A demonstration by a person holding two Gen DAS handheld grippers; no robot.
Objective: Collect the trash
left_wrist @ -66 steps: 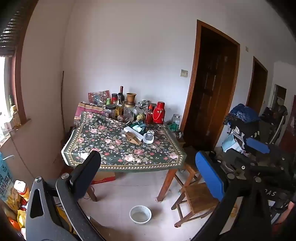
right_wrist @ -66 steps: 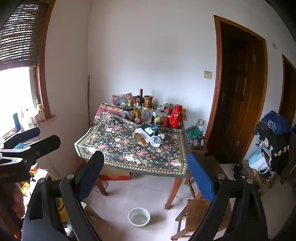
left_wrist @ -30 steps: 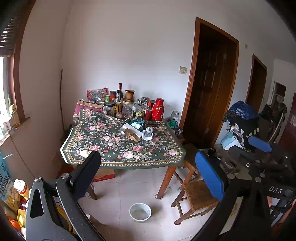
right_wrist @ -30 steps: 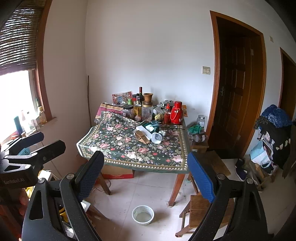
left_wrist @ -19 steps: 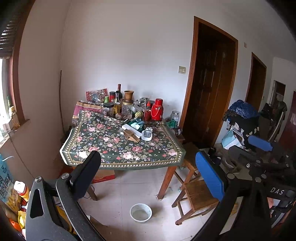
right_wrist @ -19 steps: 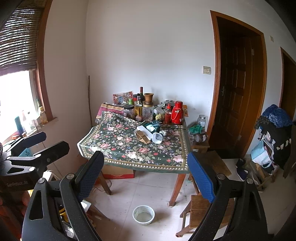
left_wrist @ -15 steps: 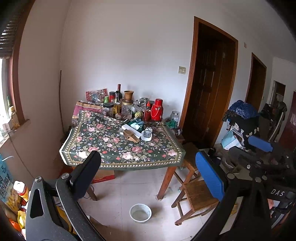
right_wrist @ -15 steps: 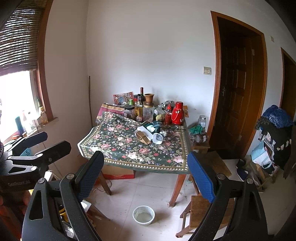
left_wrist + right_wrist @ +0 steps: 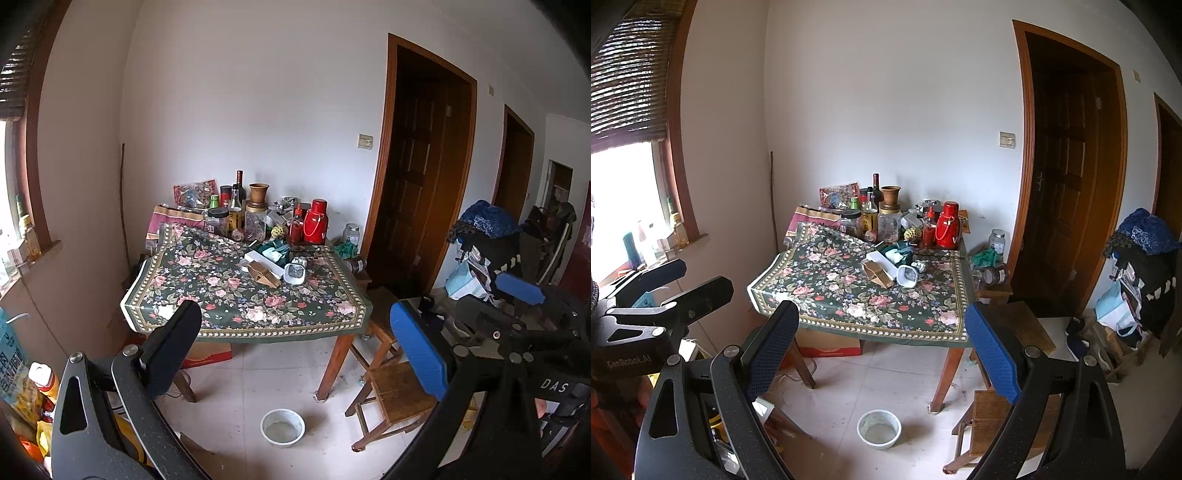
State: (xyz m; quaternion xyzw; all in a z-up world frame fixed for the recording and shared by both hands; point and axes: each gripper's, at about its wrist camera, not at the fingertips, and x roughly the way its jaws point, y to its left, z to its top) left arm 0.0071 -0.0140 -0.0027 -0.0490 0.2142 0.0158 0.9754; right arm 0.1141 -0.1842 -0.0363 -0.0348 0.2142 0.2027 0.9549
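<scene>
Both the left tongs (image 9: 295, 347) and right tongs (image 9: 882, 347) are released and empty, far from the counter (image 9: 827, 291), so no trash seems collected yet.

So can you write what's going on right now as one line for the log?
stage: approach | left gripper: open, empty | right gripper: open, empty | trash: on floral table, untouched | floor: white bowl

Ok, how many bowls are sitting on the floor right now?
1. The white bowl sits on the floor tiles in front of the table, near its front right leg. More could be hidden under the table.
</scene>
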